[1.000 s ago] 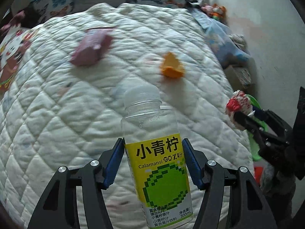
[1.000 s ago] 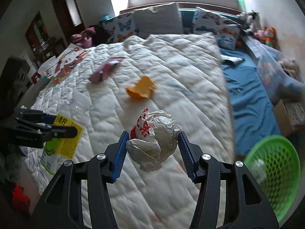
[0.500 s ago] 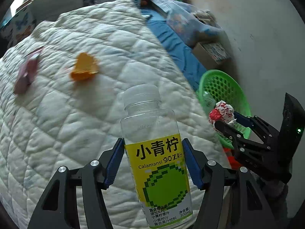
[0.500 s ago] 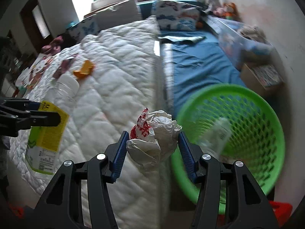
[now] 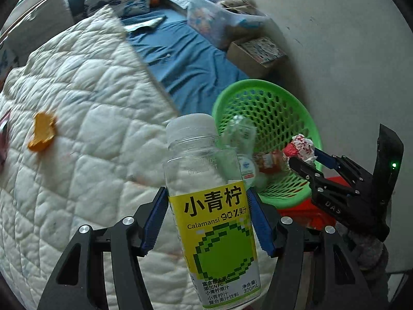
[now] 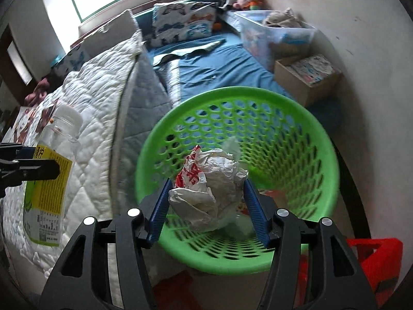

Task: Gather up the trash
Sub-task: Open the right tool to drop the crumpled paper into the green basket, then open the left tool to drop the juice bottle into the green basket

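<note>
My left gripper point(image 5: 207, 219) is shut on an empty plastic bottle point(image 5: 206, 201) with a yellow and green label, held upright over the bed's edge; the bottle also shows in the right wrist view point(image 6: 51, 170). My right gripper point(image 6: 206, 201) is shut on a crumpled white and red paper ball point(image 6: 209, 183) and holds it over the green plastic basket point(image 6: 317, 139). In the left wrist view the ball point(image 5: 300, 147) hangs over the basket's right rim point(image 5: 260, 87). The basket holds a clear bottle point(image 5: 241, 134) and other trash.
An orange scrap point(image 5: 42, 131) lies on the white quilt point(image 5: 90, 118) at the left. A blue sheet point(image 6: 219, 69), a cardboard box point(image 6: 307, 77) and a clear storage bin point(image 6: 273, 31) lie beyond the basket by the wall. A red object point(image 6: 374, 258) sits beside the basket.
Both grippers have swung right from over the quilt toward the basket. The paper ball has come over the basket's opening. Both grips are unchanged.
</note>
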A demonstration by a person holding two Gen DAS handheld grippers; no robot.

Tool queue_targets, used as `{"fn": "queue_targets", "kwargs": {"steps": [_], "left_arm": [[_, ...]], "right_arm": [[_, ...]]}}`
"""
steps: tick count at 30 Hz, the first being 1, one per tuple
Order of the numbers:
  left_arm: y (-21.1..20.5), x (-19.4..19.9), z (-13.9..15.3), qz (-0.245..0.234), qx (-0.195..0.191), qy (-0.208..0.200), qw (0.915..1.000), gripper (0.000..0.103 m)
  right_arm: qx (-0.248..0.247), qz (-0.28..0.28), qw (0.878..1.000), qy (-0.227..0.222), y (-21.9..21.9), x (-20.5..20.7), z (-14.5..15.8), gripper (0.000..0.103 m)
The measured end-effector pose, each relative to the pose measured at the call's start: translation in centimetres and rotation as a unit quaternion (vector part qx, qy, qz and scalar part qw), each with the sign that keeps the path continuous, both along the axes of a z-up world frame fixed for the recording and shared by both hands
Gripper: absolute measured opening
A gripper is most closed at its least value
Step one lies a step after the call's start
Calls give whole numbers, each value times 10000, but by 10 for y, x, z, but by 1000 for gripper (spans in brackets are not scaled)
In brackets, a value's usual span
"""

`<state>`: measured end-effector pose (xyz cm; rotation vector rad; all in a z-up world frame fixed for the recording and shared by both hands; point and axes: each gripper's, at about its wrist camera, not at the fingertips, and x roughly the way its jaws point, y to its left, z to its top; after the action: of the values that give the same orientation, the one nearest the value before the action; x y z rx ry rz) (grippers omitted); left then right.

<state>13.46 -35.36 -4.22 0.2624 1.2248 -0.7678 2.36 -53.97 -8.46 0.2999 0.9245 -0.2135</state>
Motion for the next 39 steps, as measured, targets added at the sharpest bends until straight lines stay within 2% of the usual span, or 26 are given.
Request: {"fn": "queue_targets", "kwargs": {"steps": [9, 17, 29, 39], "left_arm": [[-57, -9, 1, -333, -4, -7, 9994, 60], [-92, -8, -13, -527, 10, 97, 9986, 60], [-122, -9, -40, -674, 164, 263, 9972, 60], [-124, -12, -47, -718, 142, 402, 9965, 60]], "right_arm": [[114, -313, 9994, -104, -28, -24, 1, 65], [107, -430, 9987, -243, -36, -47, 9, 68], [195, -545, 9978, -310, -39, -56, 8, 69], [183, -575, 9975, -374, -39, -60, 11, 69]]}}
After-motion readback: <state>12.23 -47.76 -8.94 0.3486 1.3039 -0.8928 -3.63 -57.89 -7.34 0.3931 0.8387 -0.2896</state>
